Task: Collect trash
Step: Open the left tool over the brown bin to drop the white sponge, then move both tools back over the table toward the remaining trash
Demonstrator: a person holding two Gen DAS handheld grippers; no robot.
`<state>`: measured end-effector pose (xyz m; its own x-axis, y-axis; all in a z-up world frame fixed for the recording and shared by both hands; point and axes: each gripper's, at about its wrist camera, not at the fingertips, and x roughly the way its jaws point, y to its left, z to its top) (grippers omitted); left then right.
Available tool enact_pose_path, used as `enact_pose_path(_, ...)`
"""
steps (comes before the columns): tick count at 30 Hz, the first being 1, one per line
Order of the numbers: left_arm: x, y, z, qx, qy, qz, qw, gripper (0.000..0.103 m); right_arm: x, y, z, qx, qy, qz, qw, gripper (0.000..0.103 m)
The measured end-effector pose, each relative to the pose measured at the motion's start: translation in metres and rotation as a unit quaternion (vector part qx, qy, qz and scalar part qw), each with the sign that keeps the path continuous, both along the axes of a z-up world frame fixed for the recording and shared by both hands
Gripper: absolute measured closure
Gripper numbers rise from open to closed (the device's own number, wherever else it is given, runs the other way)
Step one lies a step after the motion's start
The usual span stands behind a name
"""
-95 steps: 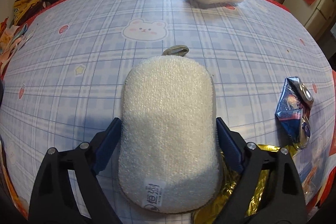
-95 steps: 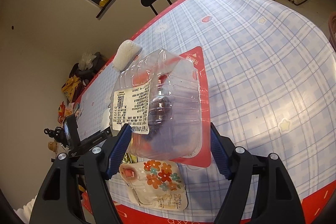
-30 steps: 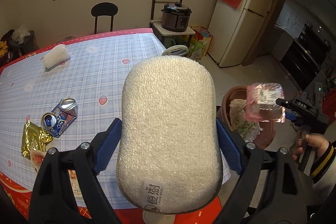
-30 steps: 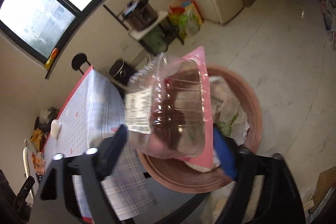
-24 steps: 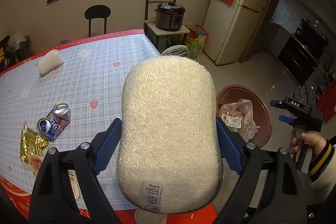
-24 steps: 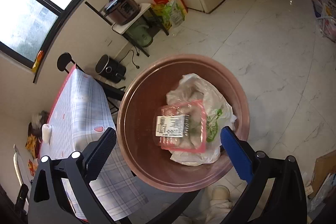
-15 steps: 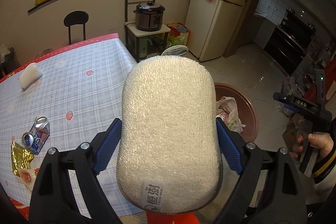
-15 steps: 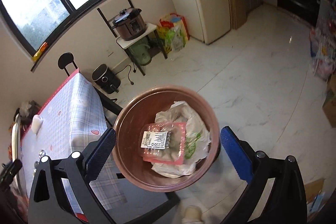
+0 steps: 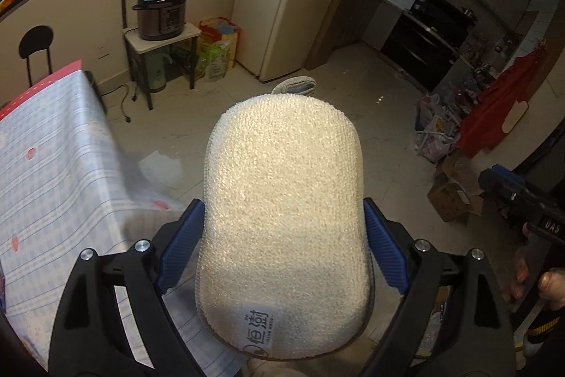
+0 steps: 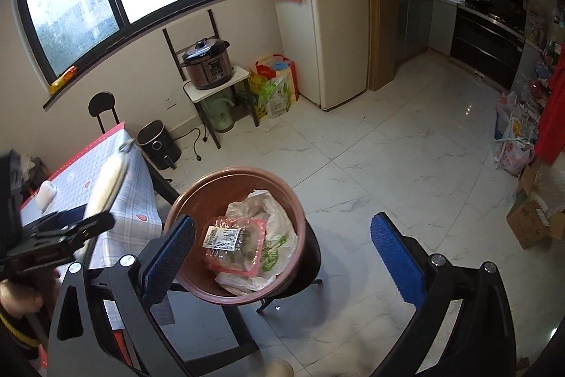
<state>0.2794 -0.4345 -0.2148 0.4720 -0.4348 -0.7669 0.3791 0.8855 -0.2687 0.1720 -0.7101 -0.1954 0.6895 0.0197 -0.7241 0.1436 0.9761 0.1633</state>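
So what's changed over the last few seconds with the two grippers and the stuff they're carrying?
The right gripper carried the clear box from the table to the bin, let it drop in, and now stands open above it. The left gripper swung off the table toward the floor. Unchanged: it is still shut on the white sponge.

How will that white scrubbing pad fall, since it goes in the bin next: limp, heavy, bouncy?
The white pad probably is light and spongy: its knobbly cover looks soft. Standing unsupported beyond the left gripper, it seems fairly stiff, so it should drop flat, barely bouncing.
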Motion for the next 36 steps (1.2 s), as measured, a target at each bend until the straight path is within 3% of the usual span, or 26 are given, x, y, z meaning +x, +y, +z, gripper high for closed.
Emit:
enact_pose_path(1, 0.004, -0.009, 0.003, -0.016, -0.007, -0.013, 0.9998, 0.014, -0.003, -0.003, 0.003, -0.004, -0.002, -0.004, 1.0, 0.005)
enact_pose_path(2, 0.006, -0.015, 0.005, -0.02, -0.012, -0.018, 0.9996, 0.006, -0.005, -0.006, 0.005, -0.006, -0.003, -0.007, 1.0, 0.005)
enact_pose_path(10, 0.005, 0.001, 0.031, -0.031, -0.041, -0.001, 0.9987, 0.006, -0.018, -0.015, 0.023, -0.004, -0.022, -0.02, 1.0, 0.005)
enact_pose_path(16, -0.02, 0.059, 0.052, -0.02, -0.062, 0.07, 0.9955, 0.006, -0.019, 0.003, 0.038, 0.003, -0.047, 0.004, 0.999, 0.005)
enact_pose_path(21, -0.056, 0.126, 0.063, 0.009, -0.072, 0.154, 0.9854, 0.006, -0.009, 0.033, 0.041, 0.018, -0.054, 0.043, 0.997, 0.005)
enact_pose_path(24, -0.086, 0.181, 0.066, 0.035, -0.073, 0.213, 0.9736, 0.006, -0.001, 0.061, 0.037, 0.031, -0.052, 0.073, 0.995, 0.005)
enact_pose_path(27, -0.122, 0.24, 0.068, 0.049, -0.063, 0.281, 0.9564, 0.006, 0.008, 0.094, 0.034, 0.046, -0.049, 0.113, 0.991, 0.005)
enact_pose_path(30, -0.169, 0.304, 0.068, 0.054, -0.046, 0.354, 0.9327, 0.006, 0.016, 0.138, 0.03, 0.054, -0.048, 0.16, 0.985, 0.005)
enact_pose_path(36, -0.251, 0.402, 0.061, 0.046, -0.028, 0.445, 0.8938, 0.006, 0.021, 0.242, 0.034, 0.068, -0.036, 0.255, 0.964, 0.005)
